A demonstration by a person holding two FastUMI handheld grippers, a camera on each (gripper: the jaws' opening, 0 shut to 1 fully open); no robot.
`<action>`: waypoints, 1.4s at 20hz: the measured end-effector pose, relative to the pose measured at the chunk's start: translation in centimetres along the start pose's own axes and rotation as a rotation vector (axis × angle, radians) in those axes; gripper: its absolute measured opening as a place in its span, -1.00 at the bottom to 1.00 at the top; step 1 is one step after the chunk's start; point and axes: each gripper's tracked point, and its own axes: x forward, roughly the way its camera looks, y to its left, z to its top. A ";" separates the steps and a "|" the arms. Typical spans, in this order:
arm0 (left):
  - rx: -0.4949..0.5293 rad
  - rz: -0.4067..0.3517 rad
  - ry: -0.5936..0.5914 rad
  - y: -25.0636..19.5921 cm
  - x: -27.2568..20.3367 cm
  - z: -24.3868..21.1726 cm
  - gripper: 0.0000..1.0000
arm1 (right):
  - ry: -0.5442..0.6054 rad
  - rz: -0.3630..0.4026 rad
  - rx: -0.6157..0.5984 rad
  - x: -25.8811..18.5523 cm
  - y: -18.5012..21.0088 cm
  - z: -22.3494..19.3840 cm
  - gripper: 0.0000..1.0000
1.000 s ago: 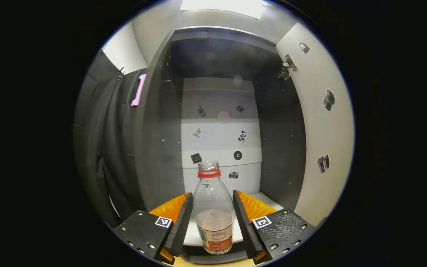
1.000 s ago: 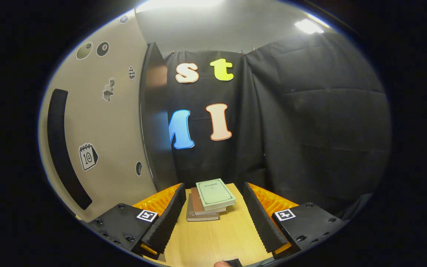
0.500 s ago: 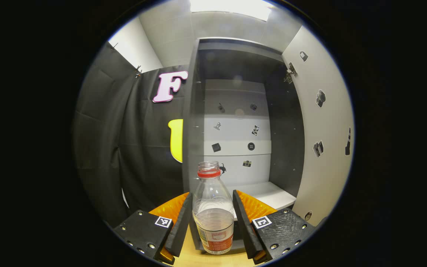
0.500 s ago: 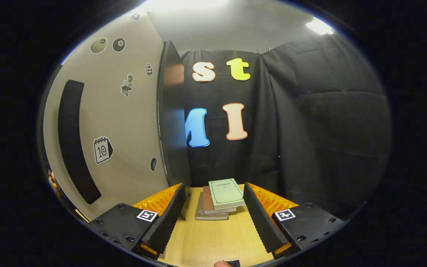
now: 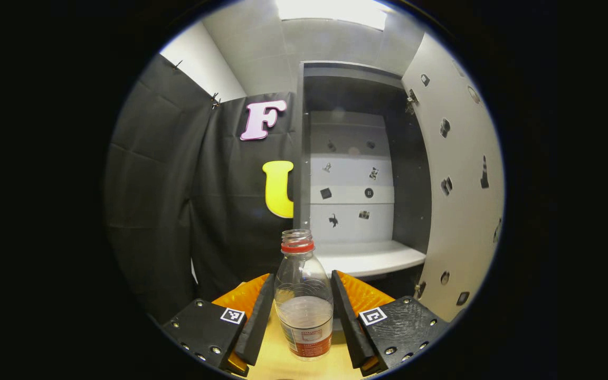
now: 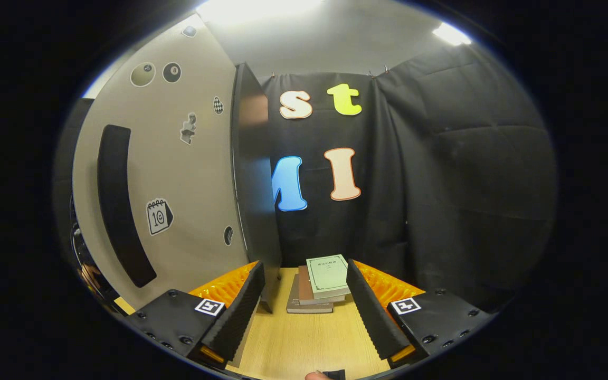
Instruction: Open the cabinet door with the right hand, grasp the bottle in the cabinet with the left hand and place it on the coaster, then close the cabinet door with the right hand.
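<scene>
pulled farther back from the cabinet [image 5: 357, 158] than a second ago: bottle [image 5: 304, 301] now out over the wooden surface [image 5: 277, 359], upright, clamped in the left claw [image 5: 304, 322]. shelf [image 5: 370, 257] bare behind. door [image 6: 177, 174] swung wide, just left of the right claw [image 6: 304, 306], fingers apart, holding nothing. books [image 6: 320, 285] stacked ahead near the black cloth.
</scene>
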 end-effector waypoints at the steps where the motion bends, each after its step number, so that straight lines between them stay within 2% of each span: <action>1: -0.004 0.008 0.012 0.5 -0.6 -1.1 0.22 | -0.005 0.000 -0.001 -0.1 0.1 0.1 0.96; 6: -0.031 0.019 0.040 1.9 -2.6 -6.3 0.18 | -0.014 -0.028 -0.027 -0.2 -0.7 0.1 0.96; 14: -0.040 0.040 0.092 3.1 -4.6 -14.5 0.22 | -0.014 -0.066 -0.004 -0.7 -1.0 -0.6 0.96; 15: -0.039 0.048 0.107 3.3 -4.7 -15.6 0.22 | -0.007 -0.071 0.003 -0.7 -1.0 -0.9 0.87; 16: -0.037 0.052 0.118 3.4 -4.7 -16.4 0.22 | -0.001 -0.075 0.010 -0.8 -1.2 -1.2 0.87; 17: -0.033 0.058 0.127 3.4 -4.8 -17.2 0.22 | 0.006 -0.078 0.014 -0.8 -1.3 -1.4 0.96; 21: -0.010 0.085 0.165 4.0 -5.3 -20.5 0.22 | 0.011 -0.096 0.009 -1.3 -1.7 -1.5 0.96; 24: -0.016 0.102 0.167 4.0 -5.4 -22.0 0.23 | 0.020 -0.100 -0.006 -1.4 -1.7 -1.5 0.96; 25: -0.013 0.113 0.163 4.1 -5.6 -22.3 0.23 | 0.021 -0.098 -0.009 -1.5 -1.5 -1.5 0.87; 26: -0.010 0.118 0.144 4.0 -5.7 -22.0 0.23 | 0.021 -0.096 -0.013 -1.6 -1.4 -1.4 0.96; 28: 0.020 0.125 0.141 3.7 -5.9 -22.2 0.23 | 0.014 -0.096 -0.027 -1.6 -1.3 -1.1 0.96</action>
